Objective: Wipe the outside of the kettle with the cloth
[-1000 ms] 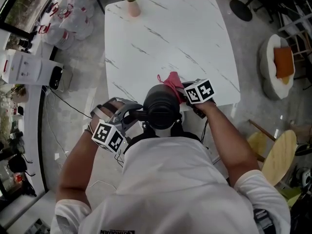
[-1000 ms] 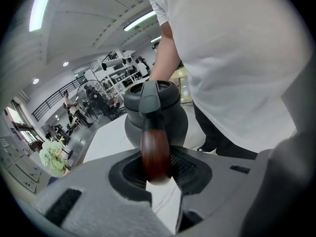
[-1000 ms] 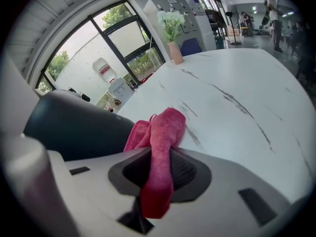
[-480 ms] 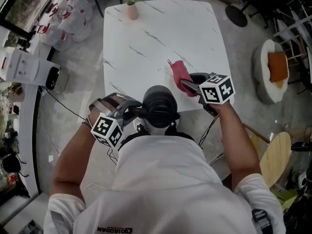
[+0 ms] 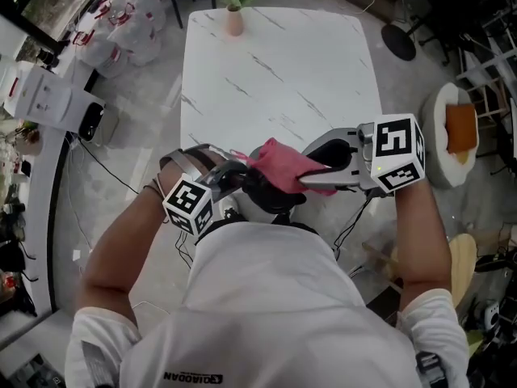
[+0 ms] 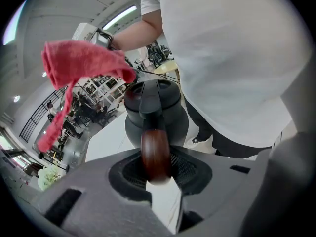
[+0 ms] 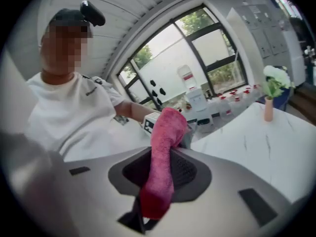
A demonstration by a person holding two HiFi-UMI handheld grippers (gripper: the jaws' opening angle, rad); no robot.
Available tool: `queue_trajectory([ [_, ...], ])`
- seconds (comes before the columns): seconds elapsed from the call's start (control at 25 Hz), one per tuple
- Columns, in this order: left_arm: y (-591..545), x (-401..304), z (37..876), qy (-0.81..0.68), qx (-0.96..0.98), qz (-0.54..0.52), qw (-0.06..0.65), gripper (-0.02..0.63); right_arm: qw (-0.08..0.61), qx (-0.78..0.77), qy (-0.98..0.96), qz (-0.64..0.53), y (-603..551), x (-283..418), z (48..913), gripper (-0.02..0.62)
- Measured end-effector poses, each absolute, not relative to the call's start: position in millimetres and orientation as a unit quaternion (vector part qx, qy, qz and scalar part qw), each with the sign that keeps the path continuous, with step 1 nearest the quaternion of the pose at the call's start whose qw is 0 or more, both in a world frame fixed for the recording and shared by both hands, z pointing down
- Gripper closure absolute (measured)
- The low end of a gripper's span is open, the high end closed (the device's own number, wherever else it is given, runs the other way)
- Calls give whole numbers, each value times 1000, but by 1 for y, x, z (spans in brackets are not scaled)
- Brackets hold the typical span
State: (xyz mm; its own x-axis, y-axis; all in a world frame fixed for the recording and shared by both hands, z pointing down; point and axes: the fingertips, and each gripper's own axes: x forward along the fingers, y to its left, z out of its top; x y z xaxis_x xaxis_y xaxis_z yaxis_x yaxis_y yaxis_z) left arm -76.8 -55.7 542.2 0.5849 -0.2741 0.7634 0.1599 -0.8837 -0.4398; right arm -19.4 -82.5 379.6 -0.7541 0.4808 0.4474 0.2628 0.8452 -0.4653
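My left gripper clamps the kettle's wooden handle — the kettle is by the table's near edge. My right gripper pinches the pink cloth, just above the lid.

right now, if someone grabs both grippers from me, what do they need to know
Left gripper: shut on the handle of the kettle, which is at the near edge of the table.
Right gripper: shut on the cloth, held up by the kettle's lid; whether they touch is unclear.
Done: kettle and cloth both gripped.
Left: wipe round the kettle's outside with the cloth.
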Motion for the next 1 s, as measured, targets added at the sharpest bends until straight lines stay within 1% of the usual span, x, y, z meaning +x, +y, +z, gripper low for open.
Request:
queue_trajectory([
  [0.12,-55,-75,541,29,-853,-458,247,503,304,-276,-890,197,-63,-22,382,497],
  [0.32,-51,-72,540,29,-847,-463,260,503,418,-244,-862,155,-83,-41,448,497],
  [0.56,-50,-70,539,30,-840,-470,269,503,523,-225,-821,48,-101,-58,498,497],
  [0.8,-48,-70,538,37,-837,-473,271,503,553,-229,-801,15,-113,-76,521,497],
  [1.0,-47,-69,539,38,-835,-475,274,503,590,-213,-779,-18,-133,-81,557,498],
])
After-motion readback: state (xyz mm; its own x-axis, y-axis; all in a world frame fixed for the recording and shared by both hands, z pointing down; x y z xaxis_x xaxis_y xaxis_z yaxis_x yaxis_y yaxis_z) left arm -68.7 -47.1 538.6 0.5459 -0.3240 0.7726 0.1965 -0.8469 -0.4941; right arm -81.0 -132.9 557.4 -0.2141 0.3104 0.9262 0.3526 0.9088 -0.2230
